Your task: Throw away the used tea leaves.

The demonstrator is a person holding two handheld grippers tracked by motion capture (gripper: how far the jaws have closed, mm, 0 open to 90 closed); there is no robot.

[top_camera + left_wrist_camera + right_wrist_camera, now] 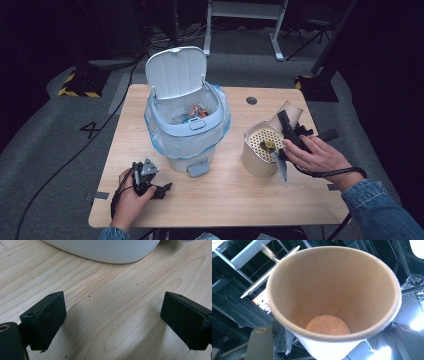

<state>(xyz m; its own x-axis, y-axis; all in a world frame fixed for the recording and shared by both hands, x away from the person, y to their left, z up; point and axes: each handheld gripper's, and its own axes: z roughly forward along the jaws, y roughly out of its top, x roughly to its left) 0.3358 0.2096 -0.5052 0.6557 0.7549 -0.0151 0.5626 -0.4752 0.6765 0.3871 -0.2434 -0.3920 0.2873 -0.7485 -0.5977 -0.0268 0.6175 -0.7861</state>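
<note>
The paper cup (332,297) I have in the right gripper (290,131) is empty, its bare round bottom showing, so I judge it almost weightless and easy to crush. Its wall is thin and will buckle under a hard squeeze; the rolled rim is the stiffest part. The fingers are clamped across the cup's lower wall, and that looks a fair place to hold, provided I press no harder. In the high view the cup (291,112) hangs tilted just beyond the metal canister (260,150), whose perforated top carries a small dark lump (268,145). I expect the smooth paper could slide if I swing it quickly.

Further left stands the pedal bin (187,125), lid up, bag lining it, coloured scraps inside. The left gripper (150,182) rests on the tabletop (225,195) near the bin's base, its fingers (46,320) spread wide with nothing between them.
</note>
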